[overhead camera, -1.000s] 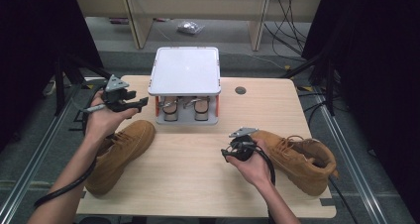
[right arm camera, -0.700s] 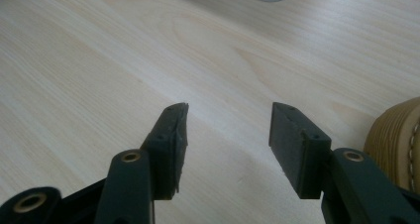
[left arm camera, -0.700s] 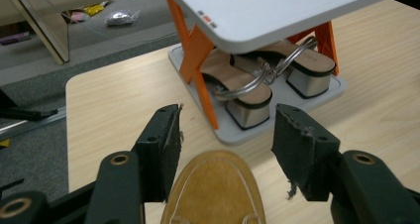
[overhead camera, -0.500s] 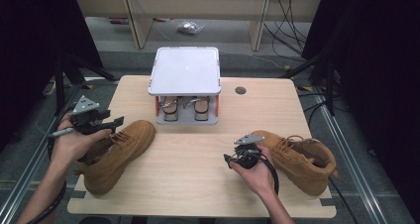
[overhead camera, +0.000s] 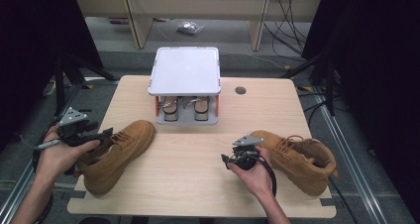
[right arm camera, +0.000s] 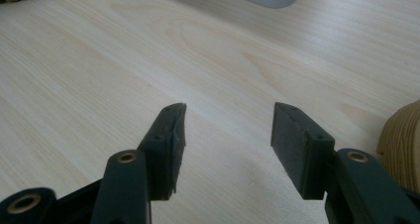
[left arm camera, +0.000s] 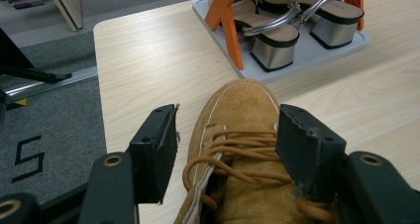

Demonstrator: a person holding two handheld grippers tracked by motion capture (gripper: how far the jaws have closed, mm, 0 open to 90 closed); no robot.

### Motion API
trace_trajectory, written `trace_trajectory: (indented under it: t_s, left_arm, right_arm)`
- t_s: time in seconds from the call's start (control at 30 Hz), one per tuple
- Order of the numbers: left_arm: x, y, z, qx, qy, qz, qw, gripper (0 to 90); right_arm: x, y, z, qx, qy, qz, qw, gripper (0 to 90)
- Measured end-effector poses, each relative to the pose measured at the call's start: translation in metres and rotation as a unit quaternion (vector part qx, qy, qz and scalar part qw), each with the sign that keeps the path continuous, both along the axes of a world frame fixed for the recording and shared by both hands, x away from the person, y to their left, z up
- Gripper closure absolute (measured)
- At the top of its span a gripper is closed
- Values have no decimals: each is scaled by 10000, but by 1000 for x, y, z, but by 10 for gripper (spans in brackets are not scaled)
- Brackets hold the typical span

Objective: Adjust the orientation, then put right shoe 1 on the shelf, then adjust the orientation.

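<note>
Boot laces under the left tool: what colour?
Tan-orange laces, matching the suede boot; clearest in the left gripper view.

Two boots and a rack on the desk [overhead camera: 198, 164]

The rack [overhead camera: 185, 80] stands at the far middle with sandals [overhead camera: 185, 107] under its top. The left boot [overhead camera: 116, 154] lies before it to the left, the right boot [overhead camera: 297, 159] to the right.
</note>
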State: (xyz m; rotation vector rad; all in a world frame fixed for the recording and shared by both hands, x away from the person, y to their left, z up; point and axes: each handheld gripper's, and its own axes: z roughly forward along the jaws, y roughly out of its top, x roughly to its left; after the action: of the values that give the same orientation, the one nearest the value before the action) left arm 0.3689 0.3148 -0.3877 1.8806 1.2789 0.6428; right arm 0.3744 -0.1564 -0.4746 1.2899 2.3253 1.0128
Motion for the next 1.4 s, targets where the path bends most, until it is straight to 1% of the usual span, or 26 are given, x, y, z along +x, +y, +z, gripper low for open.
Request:
trace_trajectory:
  t_s: [0.03, 0.07, 0.17, 0.2, 0.27, 0.3, 0.4, 0.43, 0.57, 0.6, 0.7, 0.77, 0.8, 0.83, 0.9, 0.93, 1.03, 1.07, 1.1, 1.13, 1.17, 1.2, 1.23, 1.33, 1.37, 1.4]
  left_arm:
    - [-1, 1, 1, 24, 34, -48, 10000, 402]
    - [-2, 1, 1, -35, 5, -41, 10000, 400]
    - [-3, 2, 2, -33, 13, 7, 10000, 397]
    - [-3, 4, 2, 55, 63, -29, 10000, 396]
    - [-4, 4, 0, -11, 64, 16, 10000, 395]
    - [-4, 6, 1, 67, 108, -20, 9999, 394]
    - [-5, 7, 0, 88, 178, -15, 9998, 393]
    - [-5, 8, 0, 160, 196, -74, 9997, 393]
    - [-5, 8, -2, 101, 260, -118, 9995, 387]
    - [-4, 7, -3, 12, 237, -89, 9997, 386]
    - [-6, 9, -4, -14, 289, -102, 9995, 385]
    - [-6, 10, -4, -31, 283, -109, 9995, 385]
    - [-6, 13, -3, 77, 342, -147, 9993, 385]
    - [-6, 13, -3, 85, 361, -132, 9992, 385]
    - [-7, 12, -2, 9, 309, -79, 9995, 385]
    - [-7, 12, -1, -24, 322, -88, 9994, 385]
    - [-9, 13, 1, -9, 318, -102, 9994, 383]
    - [-10, 16, 2, 80, 354, -153, 9992, 383]
    - [-10, 15, 1, -6, 335, -88, 9994, 382]
    - [-11, 18, 2, 143, 421, -153, 9989, 381]
    - [-11, 17, 0, 16, 398, -59, 9992, 381]
    - [-11, 20, -1, 38, 446, -103, 9989, 381]
    - [-11, 23, -2, 154, 512, -99, 9985, 381]
    - [-11, 25, -5, 197, 635, -36, 9978, 383]
    - [-10, 27, -6, 215, 659, -94, 9976, 385]
    - [-9, 28, -7, 254, 715, -63, 9971, 388]
  right_arm:
    - [-1, 1, 0, 61, 10, -49, 10000, 476]
    - [0, 1, 0, 42, -12, -23, 10000, 476]
    - [0, 0, 2, 42, -31, -8, 10000, 475]
    - [0, 0, 2, 47, -37, 0, 10000, 475]
    - [0, 0, 3, 42, -88, 4, 10000, 475]
    - [0, 0, 4, 45, -41, -3, 10000, 474]
    - [0, -1, 3, 47, -46, 20, 10000, 473]
    - [0, -1, 3, 63, -3, -12, 10000, 472]
    - [1, -1, 1, 90, 10, 36, 10000, 470]
    - [0, -1, 1, 88, 11, 34, 10000, 470]
    - [0, -2, 2, 64, 22, -39, 10000, 470]
    - [0, -3, 2, 46, -9, -5, 10000, 469]
    - [0, -3, 3, 65, 7, -13, 10000, 469]
    - [0, -3, 4, 68, -16, -29, 10000, 470]
    - [0, -3, 5, 84, -97, -12, 9999, 469]
    - [-1, -3, 6, 105, -35, -41, 9999, 468]
    - [-2, -3, 8, 105, -22, -41, 9999, 468]
    - [-2, -2, 8, 128, -47, -26, 9999, 468]
    - [-1, -3, 8, 97, -105, 35, 9999, 468]
    - [-1, -3, 8, 120, -100, 14, 9999, 467]
    - [-1, -3, 8, 114, -71, -1, 9999, 466]
    - [-2, -2, 8, 213, -4, -45, 9998, 465]
    - [0, -3, 8, 184, 12, 26, 9998, 464]
    - [0, -4, 8, 74, -48, 18, 10000, 462]
    - [0, -4, 8, 67, -62, 22, 10000, 462]
    - [0, -4, 9, 92, -35, 4, 10000, 462]
